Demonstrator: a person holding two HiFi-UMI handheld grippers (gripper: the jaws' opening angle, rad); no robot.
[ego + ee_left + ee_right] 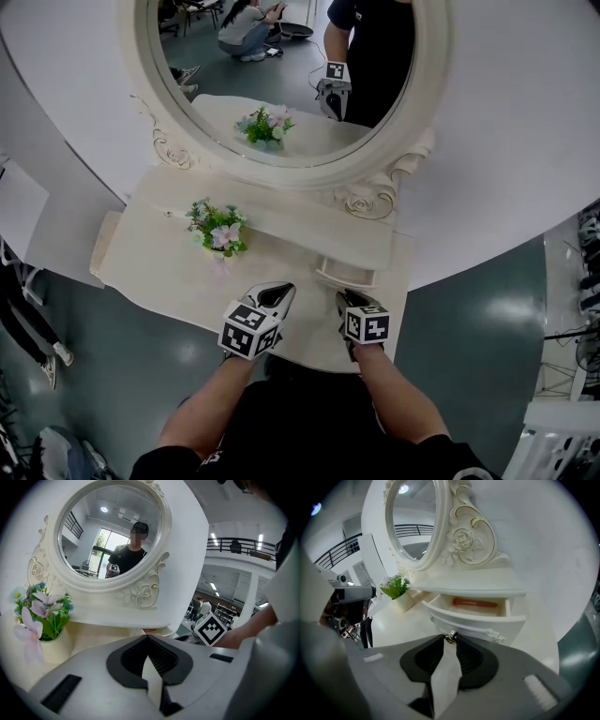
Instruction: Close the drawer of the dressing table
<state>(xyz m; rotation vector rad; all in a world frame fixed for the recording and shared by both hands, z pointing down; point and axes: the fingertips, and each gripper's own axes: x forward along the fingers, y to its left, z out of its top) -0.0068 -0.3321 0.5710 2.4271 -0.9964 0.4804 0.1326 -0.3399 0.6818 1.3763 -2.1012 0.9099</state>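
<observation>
The cream dressing table (167,274) has a small drawer (345,274) pulled out at its right, under the mirror shelf. In the right gripper view the drawer front (480,622) stands open, with an orange-red stick (474,603) lying inside. My right gripper (450,641) is at the front's small metal knob (450,636), and its jaw tips close round it. In the head view the right gripper (349,299) sits just before the drawer. My left gripper (148,637) hovers over the tabletop, left of the right gripper, with its jaws together and nothing between them.
An oval mirror (291,75) in a carved frame rises behind the shelf. A small pot of pink and green flowers (218,230) stands on the tabletop to the left of the drawer. Grey floor surrounds the table, and the table's front edge runs just under both grippers.
</observation>
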